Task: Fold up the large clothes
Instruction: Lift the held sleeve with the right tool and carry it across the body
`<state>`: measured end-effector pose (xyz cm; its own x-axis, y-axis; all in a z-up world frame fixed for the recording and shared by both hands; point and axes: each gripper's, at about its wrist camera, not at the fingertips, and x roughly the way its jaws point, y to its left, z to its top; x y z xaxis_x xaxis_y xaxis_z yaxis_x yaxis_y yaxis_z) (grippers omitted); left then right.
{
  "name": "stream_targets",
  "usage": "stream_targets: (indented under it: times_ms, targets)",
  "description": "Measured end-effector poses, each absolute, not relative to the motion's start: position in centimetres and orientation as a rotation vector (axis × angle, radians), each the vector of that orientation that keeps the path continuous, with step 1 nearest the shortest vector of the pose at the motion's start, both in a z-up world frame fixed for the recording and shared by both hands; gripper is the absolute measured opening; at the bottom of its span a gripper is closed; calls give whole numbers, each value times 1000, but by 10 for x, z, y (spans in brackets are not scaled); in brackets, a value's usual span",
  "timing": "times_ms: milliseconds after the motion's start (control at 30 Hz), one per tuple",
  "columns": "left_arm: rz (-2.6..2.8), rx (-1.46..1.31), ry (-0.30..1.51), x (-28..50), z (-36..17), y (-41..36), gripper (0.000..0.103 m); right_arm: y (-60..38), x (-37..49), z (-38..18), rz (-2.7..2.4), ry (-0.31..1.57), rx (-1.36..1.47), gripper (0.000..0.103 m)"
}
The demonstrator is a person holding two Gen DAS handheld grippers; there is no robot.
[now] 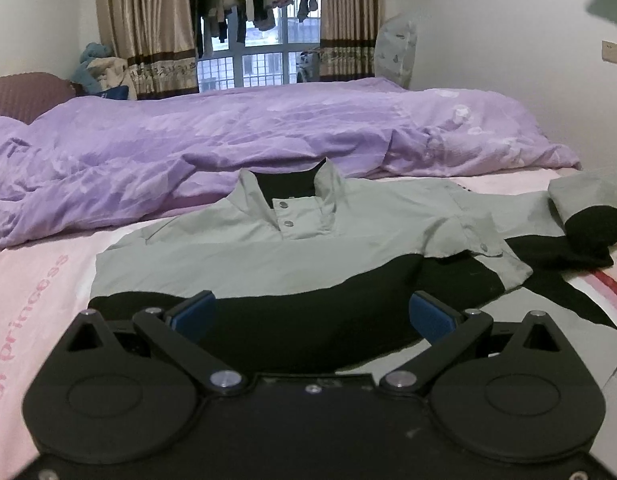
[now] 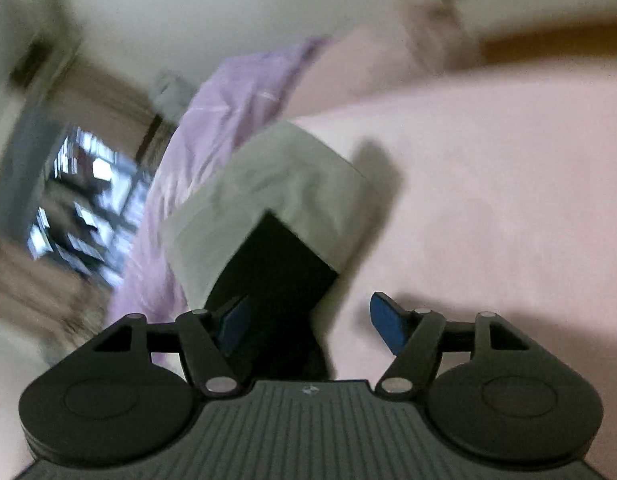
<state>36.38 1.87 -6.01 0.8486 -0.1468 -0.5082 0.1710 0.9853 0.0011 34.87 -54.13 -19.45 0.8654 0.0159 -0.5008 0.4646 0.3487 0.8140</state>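
Pink bedsheet (image 1: 36, 280) covers the near part of the bed, with a rumpled purple duvet (image 1: 228, 140) heaped farther back below a curtained window (image 1: 260, 60). On the sheet lies the grey-and-black jacket (image 1: 268, 256), collar toward the far side; its near hem is hidden behind the left gripper (image 1: 312, 312), whose jaws stand wide with nothing between them. The right wrist view is motion-blurred: the right gripper (image 2: 310, 320) is spread wide around the sleeve (image 2: 268, 216), its black cuff beside one blue pad; contact is unclear.
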Motion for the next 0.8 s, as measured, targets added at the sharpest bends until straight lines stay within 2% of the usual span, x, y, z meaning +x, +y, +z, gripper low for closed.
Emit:
stream_targets:
  times_ms: [67,200,300,333,367,400,500,667,800]
  targets:
    - [-167,55,530,363,-60,17,103,-543,354,-208,-288,428,1277,79]
    - [-167,63,531,363,-61,18,103,-546,379,-207,-358,404,1212,77]
    - [-158,71,529,364,-62,20,103,-551,392,-205,-374,396,1147,69]
    - [-154,69,530,365,-62,22,103,-552,396,-203,-381,403,1108,55]
    - [-150,66,533,367,-63,24,103,-549,399,-202,-403,416,1074,44]
    - [-145,64,536,368,-63,25,103,-553,397,-200,-419,430,1049,26]
    - [-123,64,549,372,-67,29,103,-558,393,-198,-421,433,1030,12]
    - [-118,65,549,372,-66,30,103,-539,384,-158,-401,374,861,9]
    - [-94,98,564,371,-65,32,103,-479,383,-95,-309,304,540,9]
